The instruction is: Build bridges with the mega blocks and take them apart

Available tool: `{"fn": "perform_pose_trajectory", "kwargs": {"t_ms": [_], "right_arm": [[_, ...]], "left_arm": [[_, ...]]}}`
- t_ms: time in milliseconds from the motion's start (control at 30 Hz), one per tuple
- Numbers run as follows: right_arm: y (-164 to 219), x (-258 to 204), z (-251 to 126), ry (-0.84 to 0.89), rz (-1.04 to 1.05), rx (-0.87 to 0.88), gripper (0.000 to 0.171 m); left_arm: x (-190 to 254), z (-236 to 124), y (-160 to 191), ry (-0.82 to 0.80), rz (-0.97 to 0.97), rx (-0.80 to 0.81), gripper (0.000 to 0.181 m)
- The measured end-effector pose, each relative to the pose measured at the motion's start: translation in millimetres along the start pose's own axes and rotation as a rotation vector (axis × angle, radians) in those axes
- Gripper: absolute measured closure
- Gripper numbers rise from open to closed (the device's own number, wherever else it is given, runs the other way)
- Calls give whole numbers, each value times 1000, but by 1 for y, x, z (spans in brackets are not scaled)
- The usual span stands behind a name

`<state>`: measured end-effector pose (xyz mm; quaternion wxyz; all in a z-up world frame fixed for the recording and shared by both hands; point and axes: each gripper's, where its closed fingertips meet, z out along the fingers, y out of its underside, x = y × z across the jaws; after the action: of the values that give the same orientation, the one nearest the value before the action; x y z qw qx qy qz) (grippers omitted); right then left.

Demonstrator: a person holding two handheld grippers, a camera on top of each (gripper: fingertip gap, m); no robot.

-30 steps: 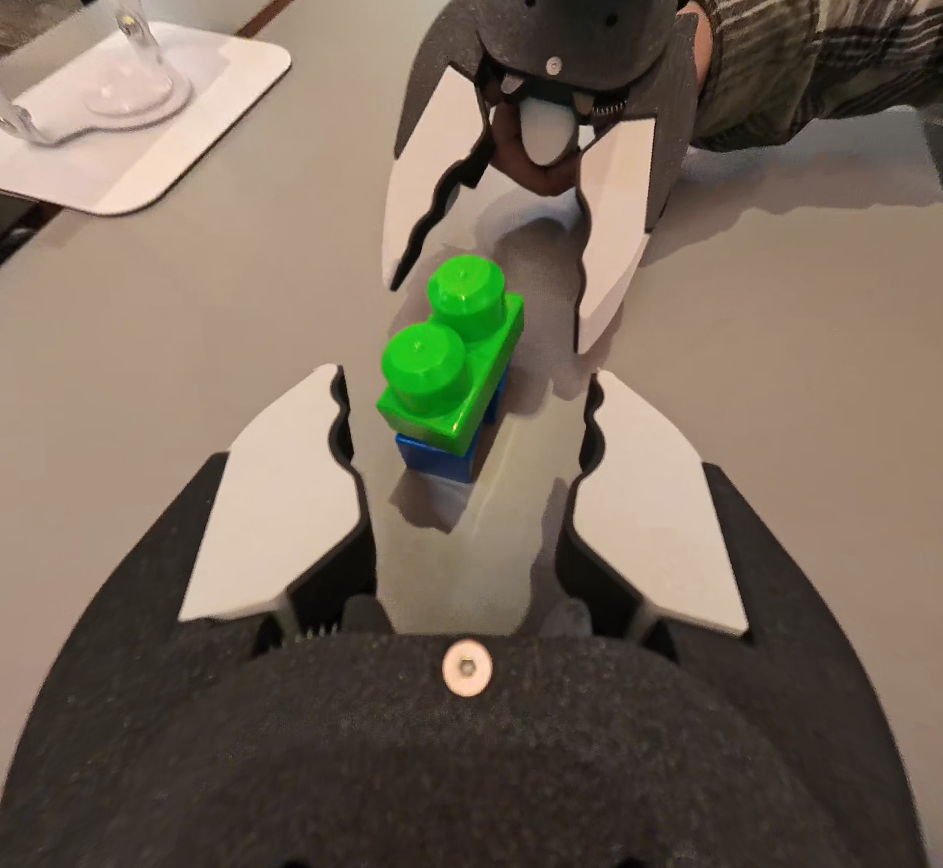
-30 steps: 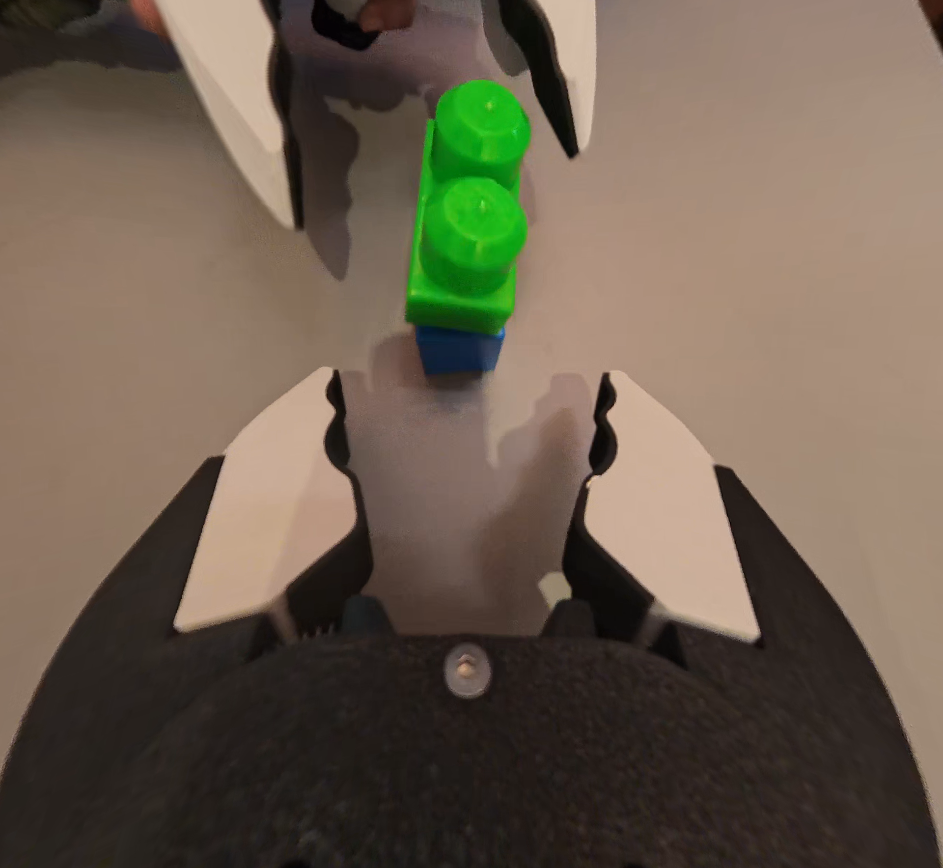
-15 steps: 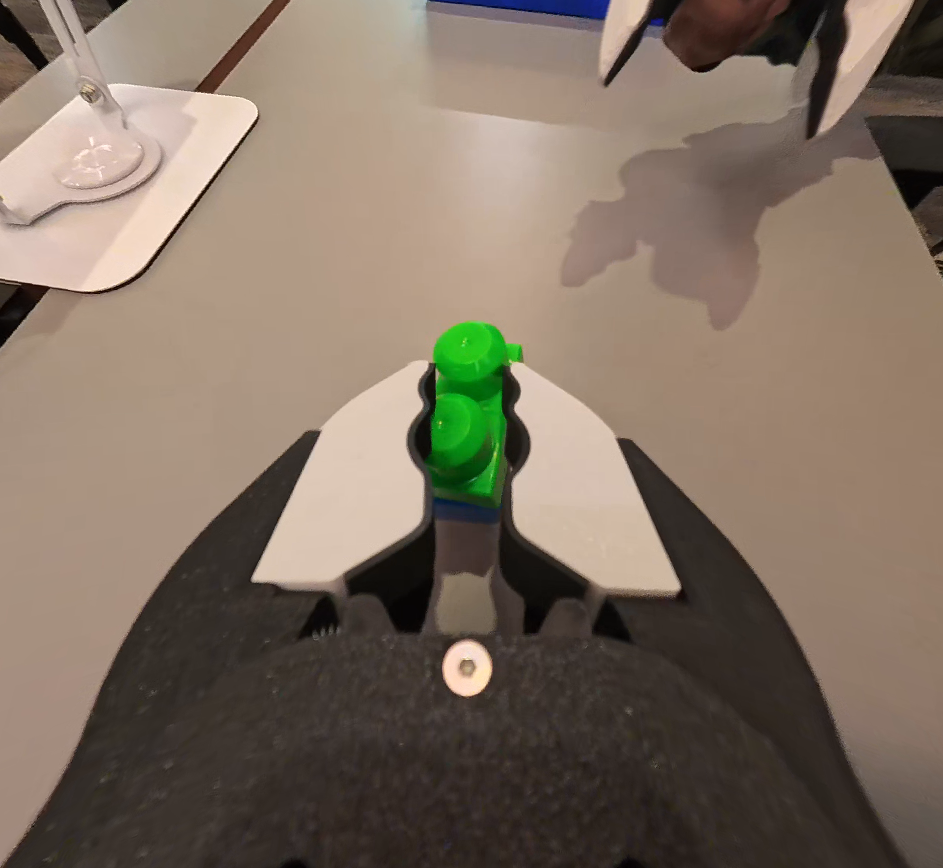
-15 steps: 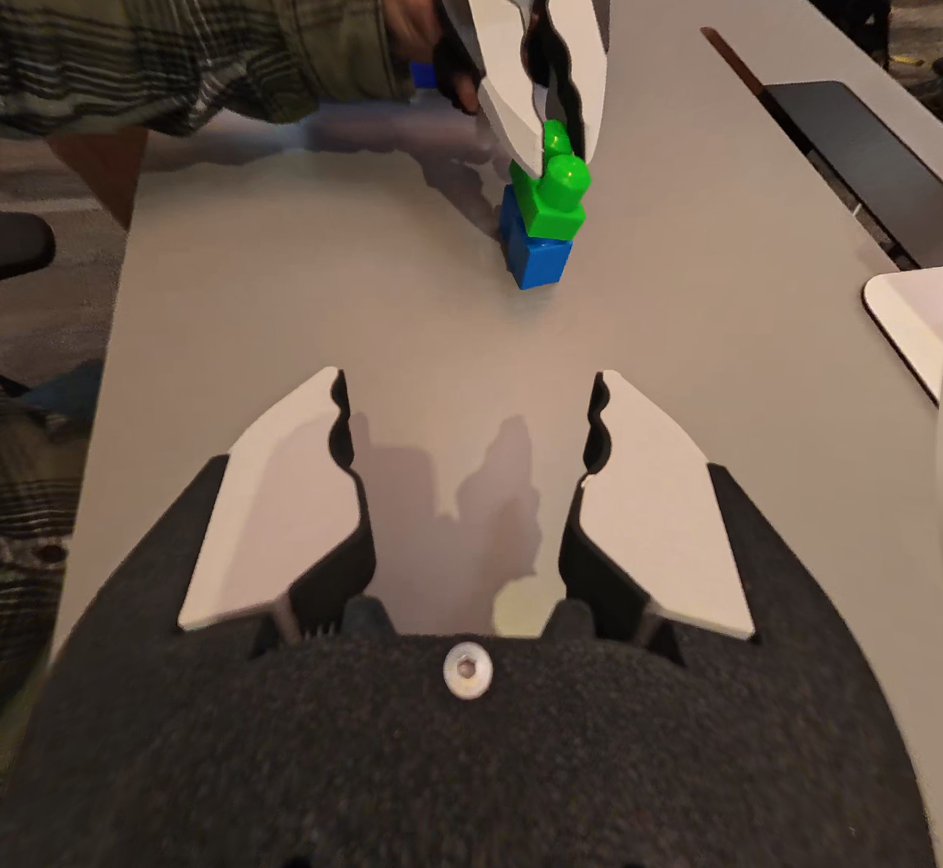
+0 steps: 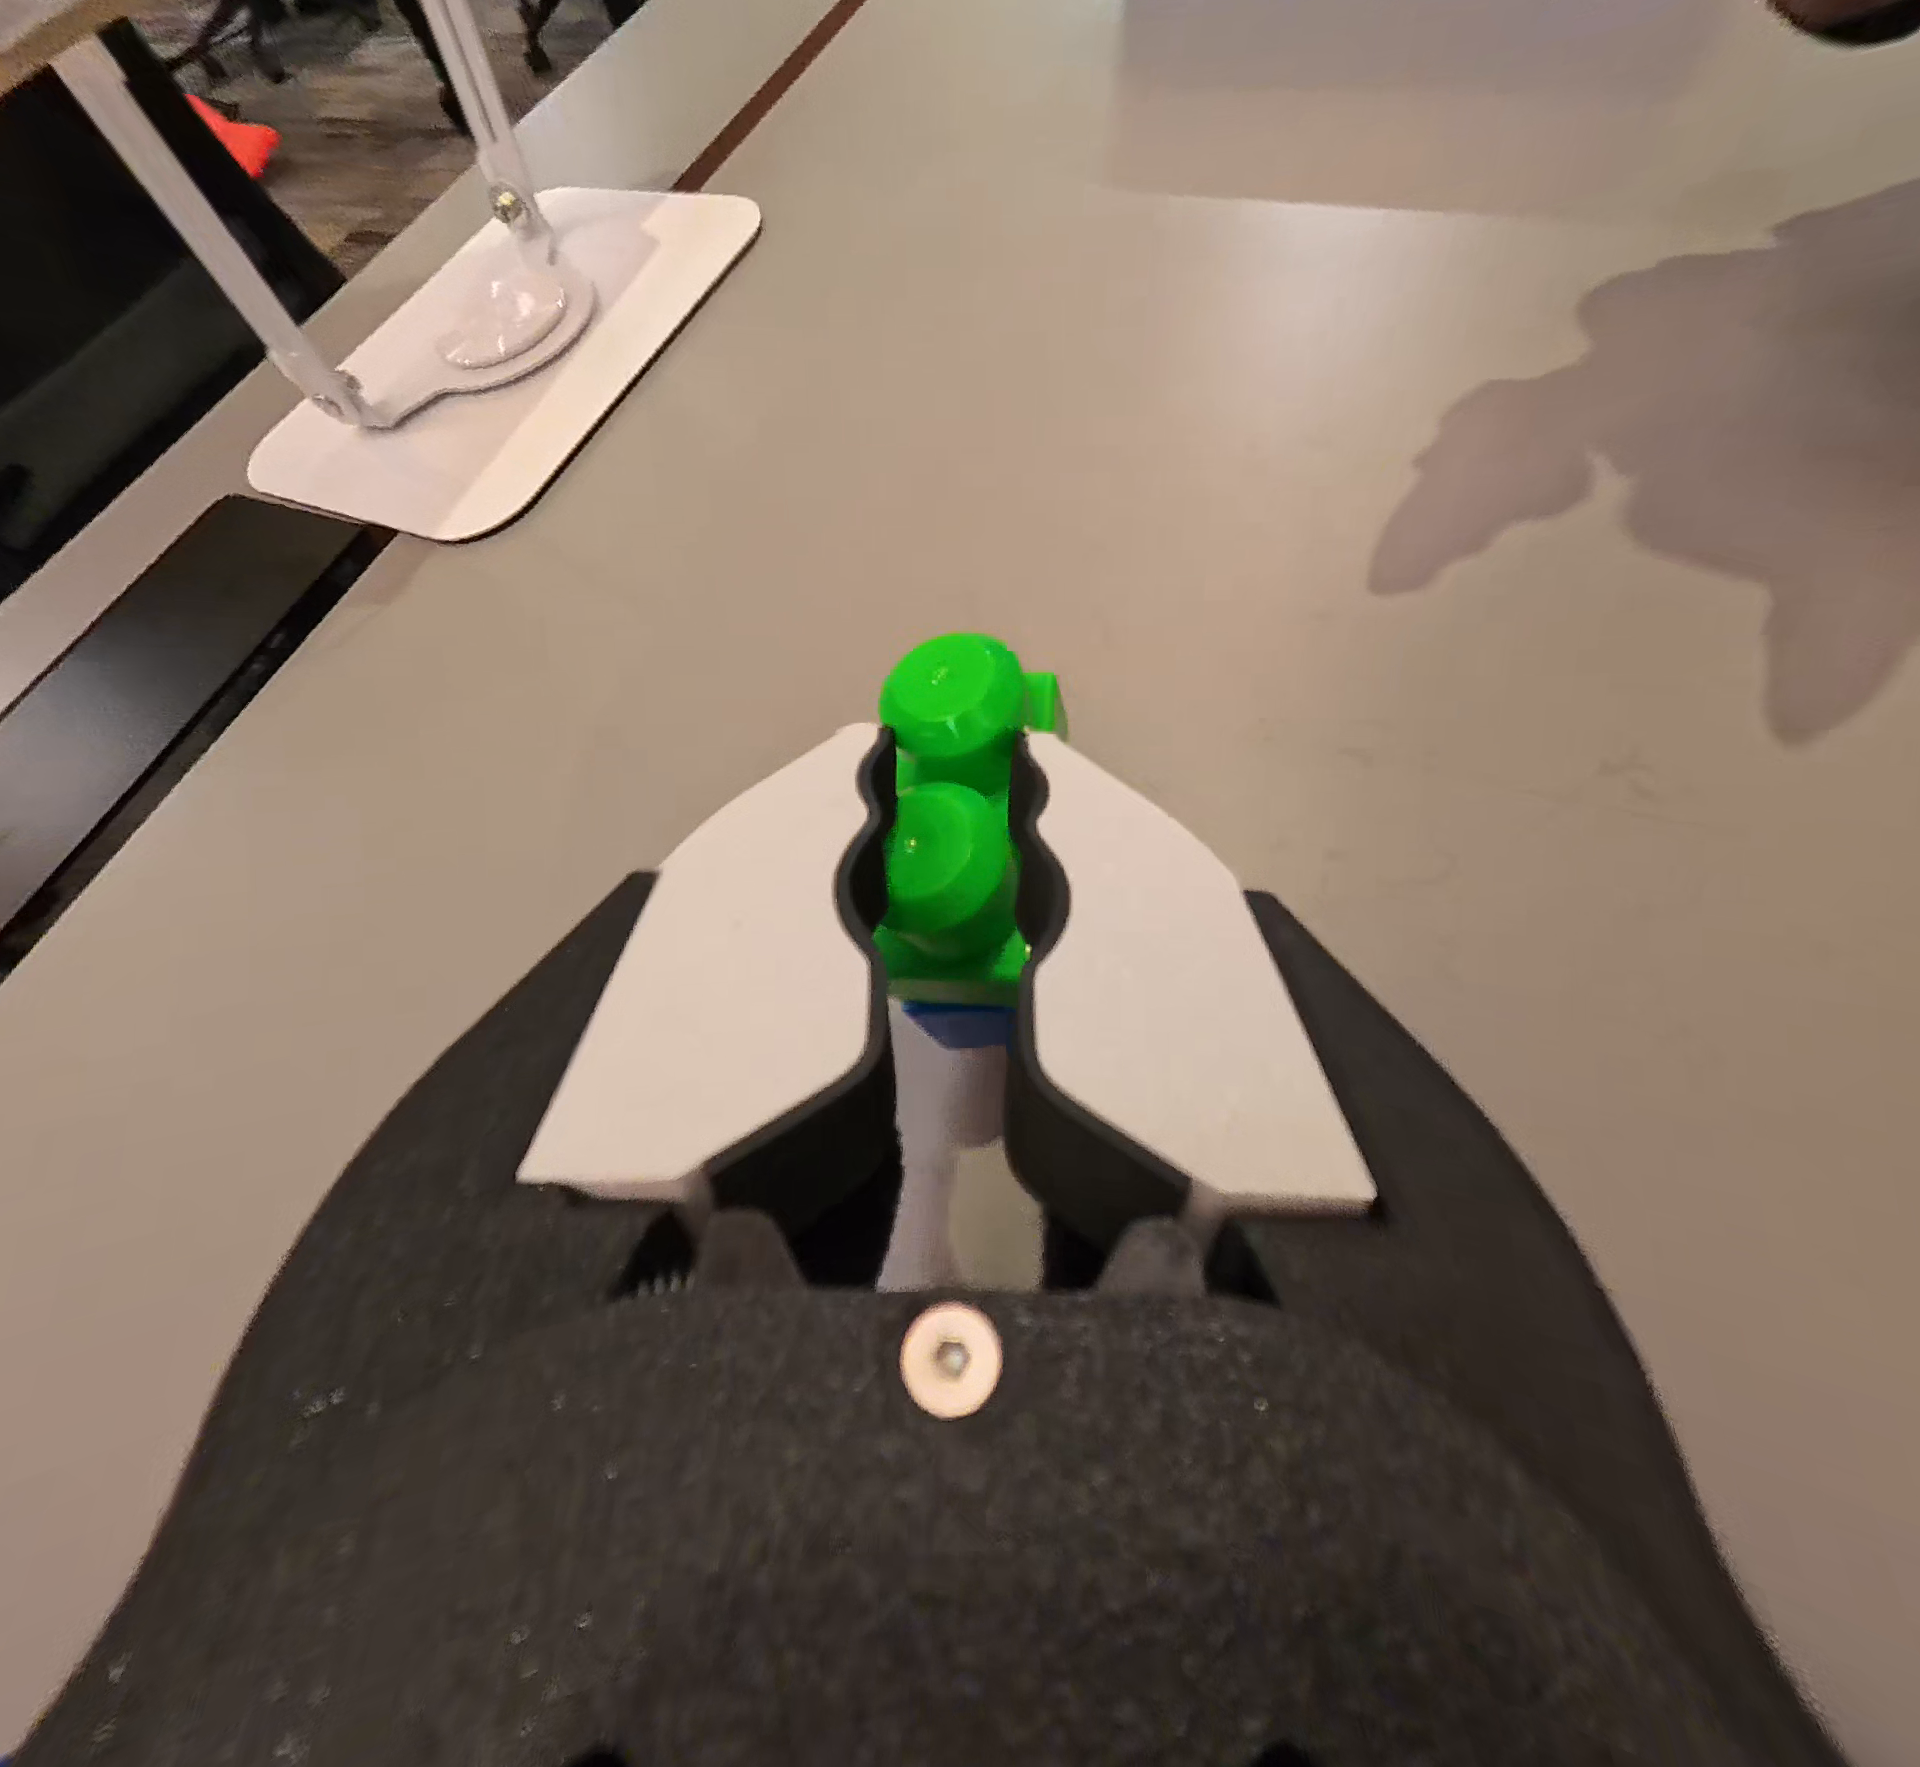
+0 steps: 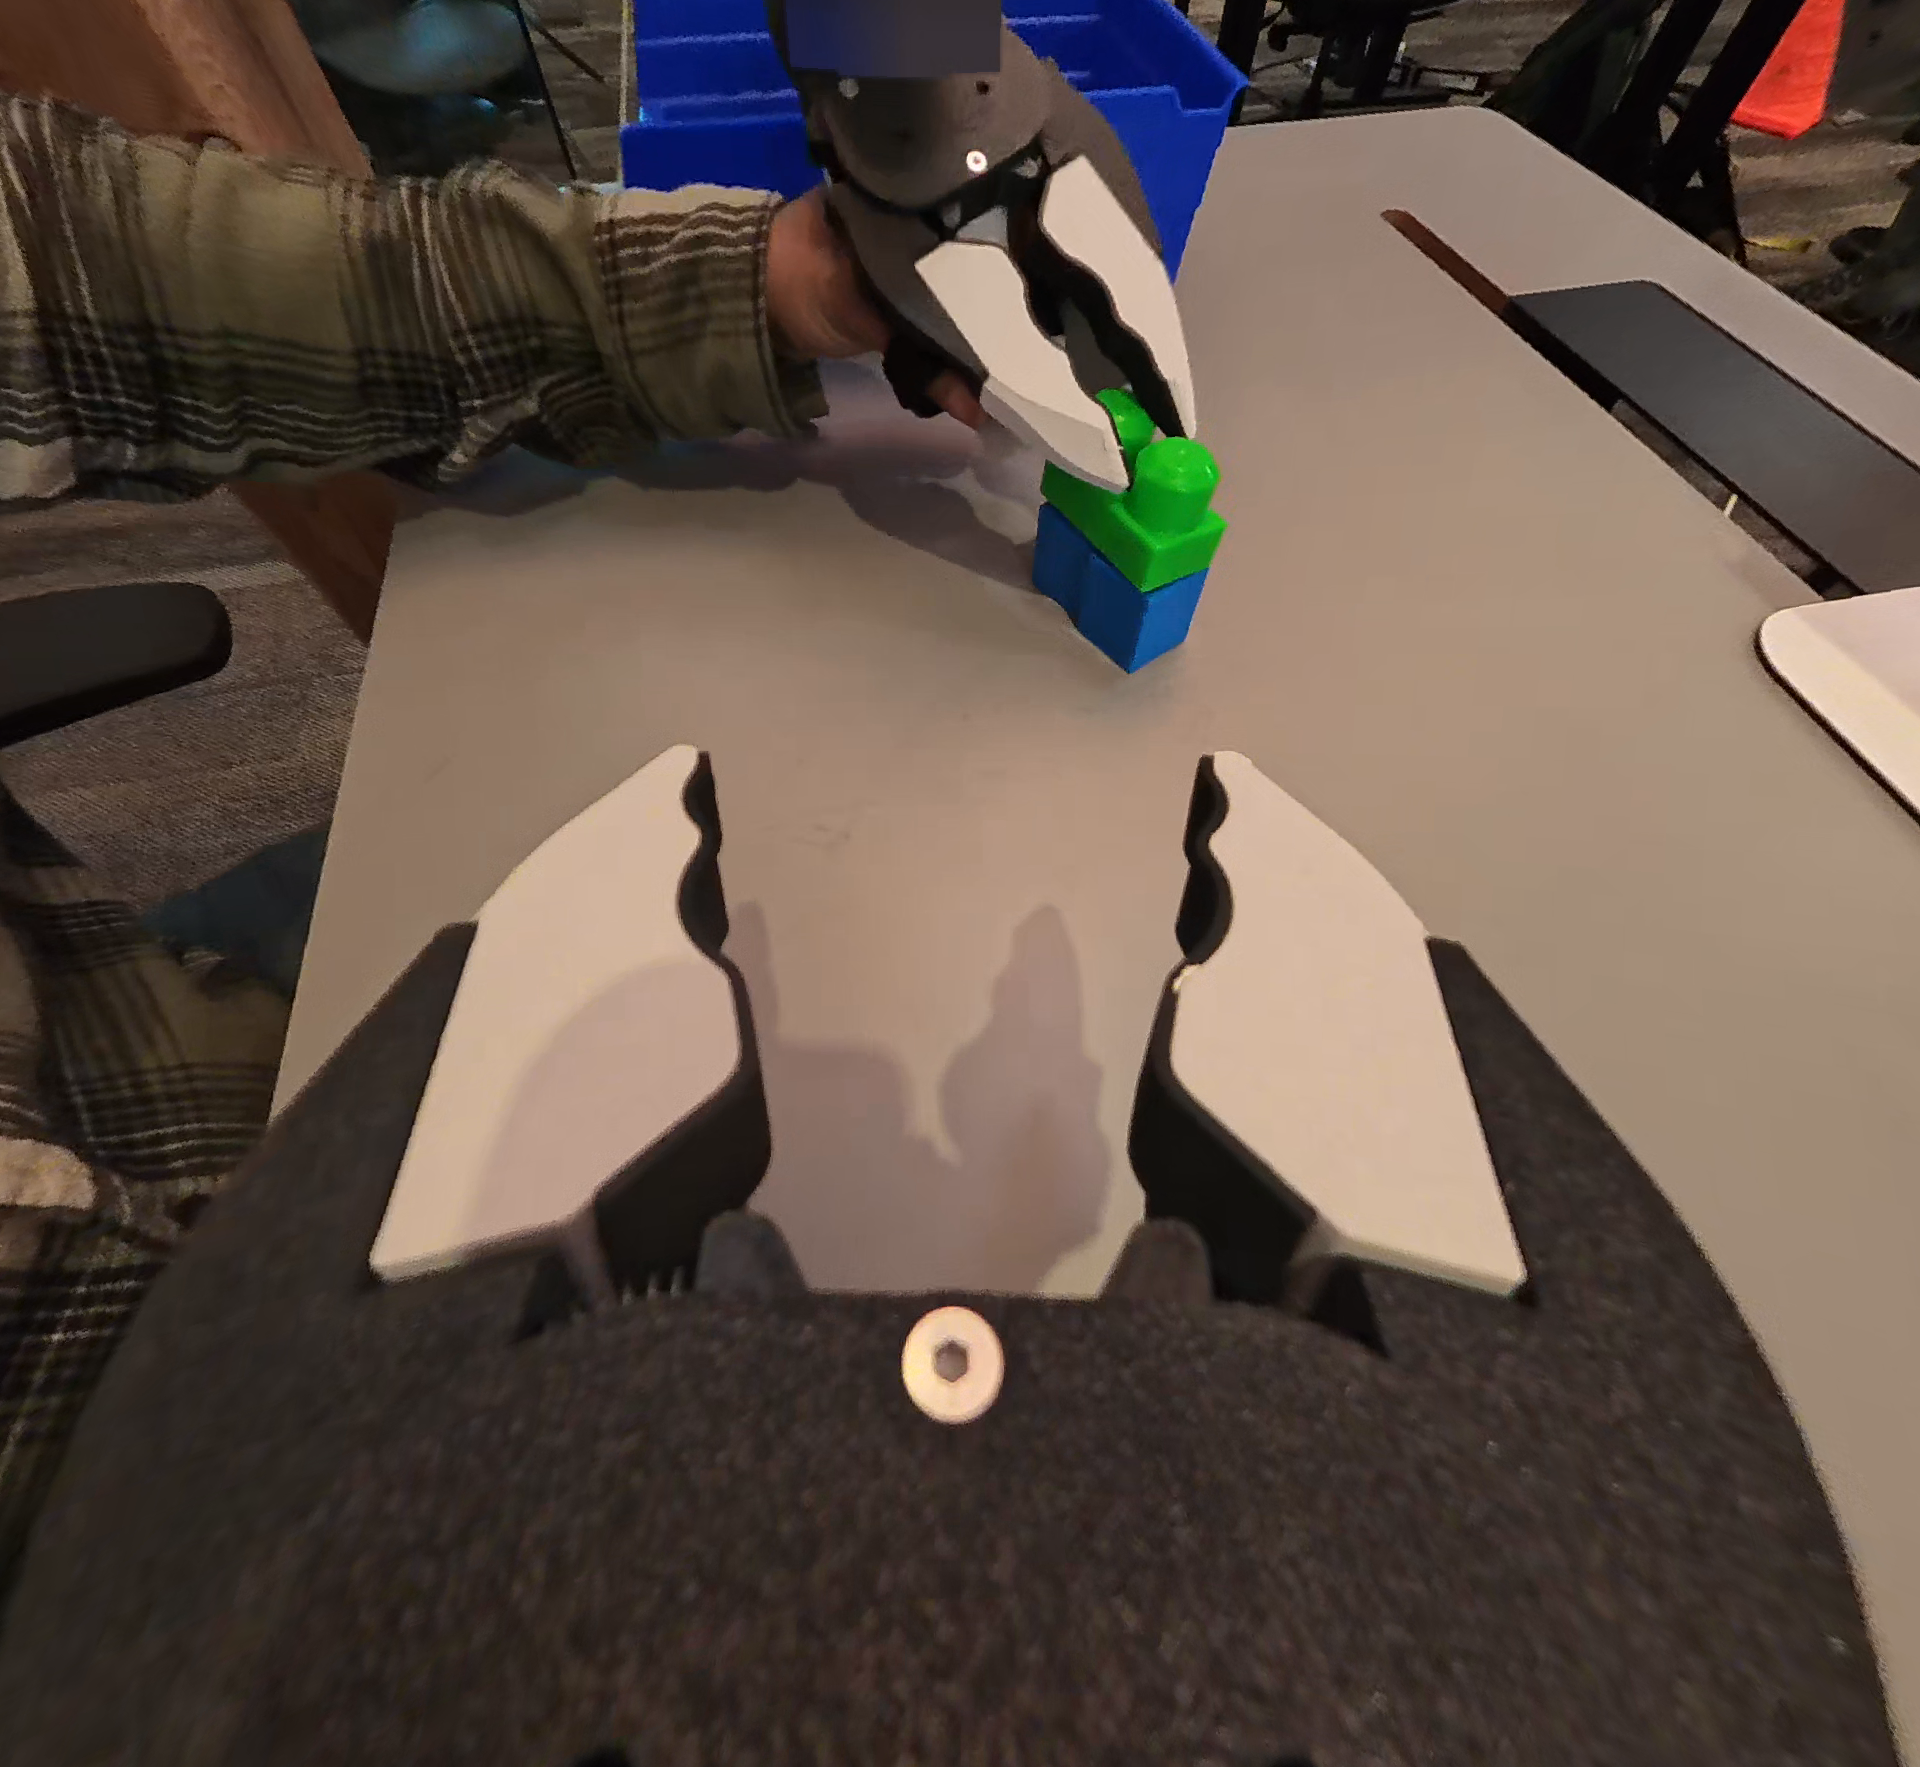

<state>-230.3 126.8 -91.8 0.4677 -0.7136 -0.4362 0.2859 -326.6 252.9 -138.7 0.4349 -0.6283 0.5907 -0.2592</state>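
- We are clamping the left gripper [image 5: 954,751] on the green block [image 5: 951,844], its jaws pressing the block's two sides, both studs poking up between them.
- The green block is sitting on the blue block [image 6: 1127,597], and that stack is standing on the grey desk [image 6: 1403,491].
- We are holding the right gripper [image 6: 951,767] well apart from the stack, jaws spread wide and gripping nothing.
- Beyond the stack a blue bin [image 6: 1091,34] is sitting at the desk's far end; a white base plate [image 5: 499,367] with a clear stand is resting off to our left side.
- In the left wrist view the blue block is nearly hidden under the green one, just a sliver showing; the right gripper is cut off at the top corner there.
- A plaid sleeve [image 6: 364,315] is reaching across to the left gripper's handle.
- Around the desk we are seeing carpet and black office chairs.
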Motion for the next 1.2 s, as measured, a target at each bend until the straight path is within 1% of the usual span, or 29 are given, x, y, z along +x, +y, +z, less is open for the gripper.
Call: {"fn": "perform_pose_trajectory", "kwargs": {"t_ms": [100, 300, 433, 533, 600, 633, 733, 800, 867, 933, 1100, 1167, 1200], "right_arm": [[1, -1, 1, -6, 6, 6, 86], [3, -5, 0, -23, 18, 13, 87], [-1, -6, 0, -35, 16, 41, 83], [-2, -8, -2, -40, 5, 46, 81], [-1, -11, -7, -39, -15, 50, 80], [2, -12, -9, -40, -22, 44, 79], [13, -11, -13, -35, -25, 20, 76], [16, -10, -16, -32, -17, 18, 75], [15, -12, -21, -27, -16, 23, 74], [14, -15, -26, -21, -26, 32, 75], [17, -17, -23, -27, -18, 21, 75], [19, -15, -21, -21, -27, 13, 75], [19, -14, -19, -21, -25, 5, 75]], "left_arm": [[0, 0, 1, -43, 5, -30, 161], [-1, 1, 2, -48, -66, -28, 161], [-1, 2, 0, -31, -86, -33, 162], [2, 3, -3, -16, -77, 10, 161], [1, 2, -4, -34, -46, 21, 160], [-1, 2, -6, -47, -49, 35, 156], [-7, -5, -17, -63, -102, 102, 130], [-11, -12, -15, -77, -142, 103, 107], [-8, -19, -10, -74, -160, 97, 101], [-2, -22, 3, -64, -197, 56, 87], [14, -9, 37, -35, -215, -59, 76], [16, -4, 40, -30, -187, -103, 77], [15, -1, 40, -30, -170, -113, 81]]}}
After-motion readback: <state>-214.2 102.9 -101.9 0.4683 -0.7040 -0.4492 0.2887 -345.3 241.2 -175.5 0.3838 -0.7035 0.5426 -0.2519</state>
